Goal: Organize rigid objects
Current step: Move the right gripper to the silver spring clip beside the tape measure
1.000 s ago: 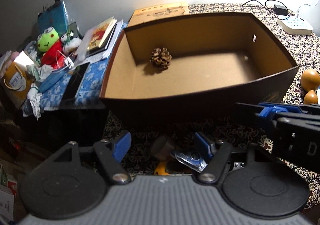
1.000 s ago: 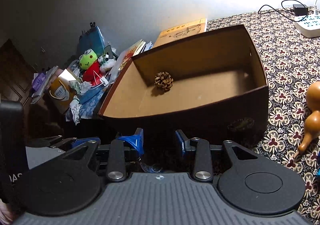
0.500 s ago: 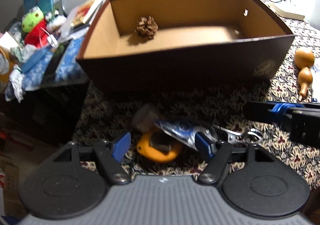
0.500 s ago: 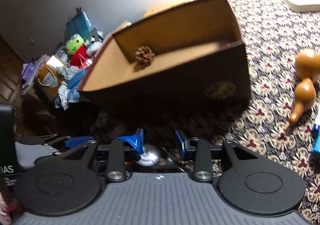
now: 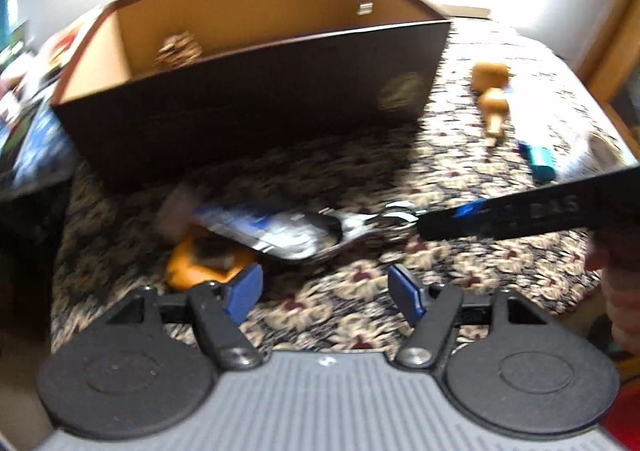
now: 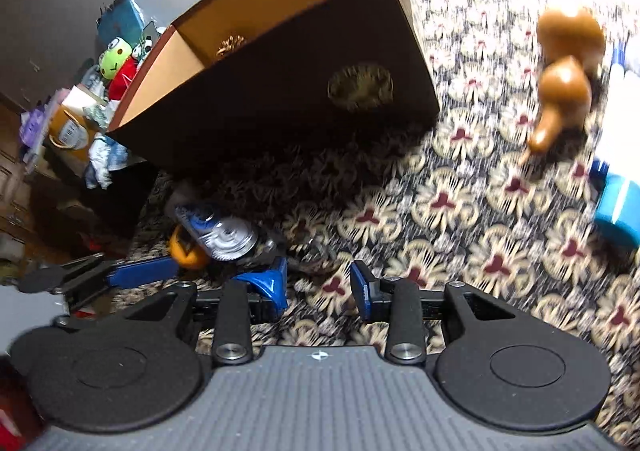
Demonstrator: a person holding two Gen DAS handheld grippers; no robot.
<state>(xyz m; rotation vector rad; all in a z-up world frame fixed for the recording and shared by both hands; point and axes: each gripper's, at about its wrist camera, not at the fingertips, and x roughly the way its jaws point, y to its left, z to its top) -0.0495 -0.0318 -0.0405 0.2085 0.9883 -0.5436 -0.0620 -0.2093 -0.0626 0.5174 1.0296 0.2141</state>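
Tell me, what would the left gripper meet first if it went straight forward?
Probably the shiny silver-and-blue foil packet lying on the patterned cloth ahead of the open left gripper; blur leaves depth uncertain.

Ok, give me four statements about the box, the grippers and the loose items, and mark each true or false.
1. A pine cone lies in the box. True.
2. The left gripper holds the gourd. False: it is open and empty; the gourd lies on the cloth.
3. The right gripper is open. True.
4. The orange tape measure is in the box. False: it lies on the cloth in front of it.
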